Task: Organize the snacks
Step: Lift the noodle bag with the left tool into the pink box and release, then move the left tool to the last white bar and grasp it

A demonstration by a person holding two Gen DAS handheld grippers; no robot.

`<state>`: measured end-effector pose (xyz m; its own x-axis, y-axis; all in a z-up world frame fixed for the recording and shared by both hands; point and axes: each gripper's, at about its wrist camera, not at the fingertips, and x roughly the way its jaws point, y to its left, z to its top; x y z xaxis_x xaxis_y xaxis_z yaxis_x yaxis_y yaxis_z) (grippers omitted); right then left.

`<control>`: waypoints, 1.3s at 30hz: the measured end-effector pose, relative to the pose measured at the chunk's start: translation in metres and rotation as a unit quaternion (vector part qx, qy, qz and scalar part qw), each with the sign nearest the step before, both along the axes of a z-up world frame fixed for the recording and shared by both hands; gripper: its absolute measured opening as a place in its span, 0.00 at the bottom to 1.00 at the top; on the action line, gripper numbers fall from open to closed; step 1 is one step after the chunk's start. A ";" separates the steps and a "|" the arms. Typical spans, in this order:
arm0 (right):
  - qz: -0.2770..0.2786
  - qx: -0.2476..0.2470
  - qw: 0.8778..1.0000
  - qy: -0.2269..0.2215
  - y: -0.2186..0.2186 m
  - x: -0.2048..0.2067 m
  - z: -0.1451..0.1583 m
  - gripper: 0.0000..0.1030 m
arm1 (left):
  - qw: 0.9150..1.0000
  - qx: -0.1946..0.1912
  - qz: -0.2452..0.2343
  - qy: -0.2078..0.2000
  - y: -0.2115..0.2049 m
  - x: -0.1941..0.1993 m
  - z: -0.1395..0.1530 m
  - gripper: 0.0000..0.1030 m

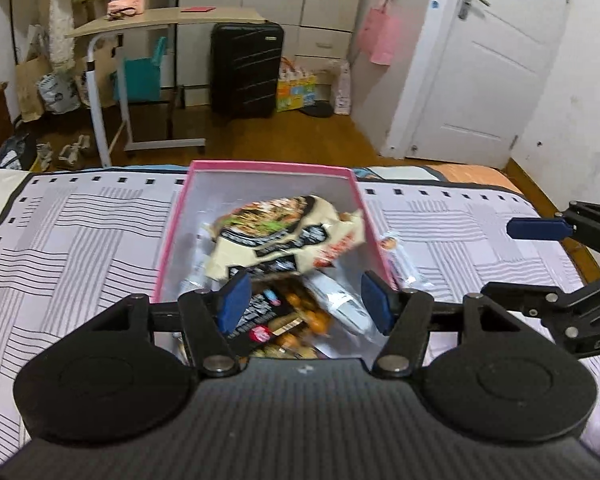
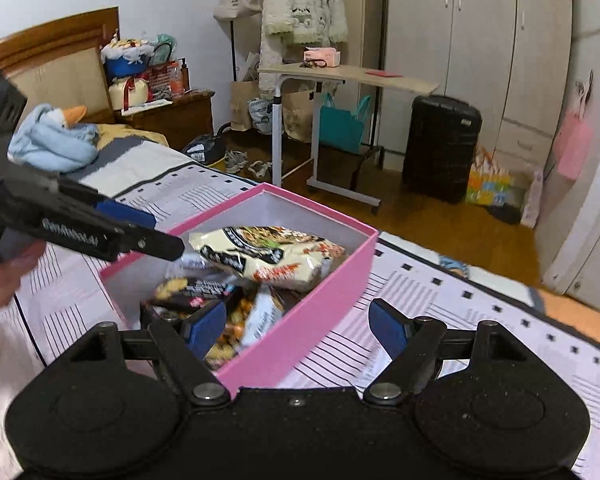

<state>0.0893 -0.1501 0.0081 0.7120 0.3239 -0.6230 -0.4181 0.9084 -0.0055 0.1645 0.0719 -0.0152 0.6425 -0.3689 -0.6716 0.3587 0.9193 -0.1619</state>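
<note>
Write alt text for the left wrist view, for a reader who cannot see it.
The open left gripper hangs over a pink box of snack packets on a striped bedspread, a cream noodle bag on top. One small packet lies outside the box's right wall; the right gripper enters from the right.

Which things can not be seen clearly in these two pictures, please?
- Snack packets low in the pink box: both views, covered by the cream bag and gripper fingers.
- Print on the cream bag: blurred.
- Small packet outside the box: left view, too small to read.
- Hand: right view, cut by the edge.
</note>
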 end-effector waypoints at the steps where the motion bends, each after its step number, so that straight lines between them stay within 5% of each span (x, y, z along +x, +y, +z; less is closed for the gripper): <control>1: -0.003 -0.001 1.000 -0.003 -0.004 -0.005 -0.001 0.80 | 1.000 -0.001 -0.003 0.003 -0.002 -0.003 0.000 0.58; 13: -0.033 0.002 0.999 0.022 -0.032 -0.011 -0.020 0.80 | 0.997 -0.003 -0.054 0.054 -0.064 -0.012 0.010 0.57; 19: -0.021 0.042 0.999 0.012 -0.042 -0.010 -0.038 0.74 | 0.997 -0.007 -0.047 0.065 -0.112 -0.005 0.006 0.57; 26: -0.054 0.085 0.995 -0.013 -0.057 0.014 -0.090 0.71 | 0.998 0.000 -0.026 0.057 -0.155 0.014 -0.020 0.55; 30: -0.081 0.118 0.989 0.021 -0.071 0.045 -0.123 0.68 | 0.998 0.020 -0.020 0.054 -0.177 0.030 -0.041 0.51; 32: -0.071 0.116 0.990 0.027 -0.070 0.055 -0.134 0.68 | 0.998 0.009 -0.018 0.066 -0.185 0.040 -0.053 0.44; 39: -0.086 0.135 0.986 0.047 -0.083 0.079 -0.165 0.65 | 0.996 -0.011 0.026 0.080 -0.201 0.070 -0.090 0.43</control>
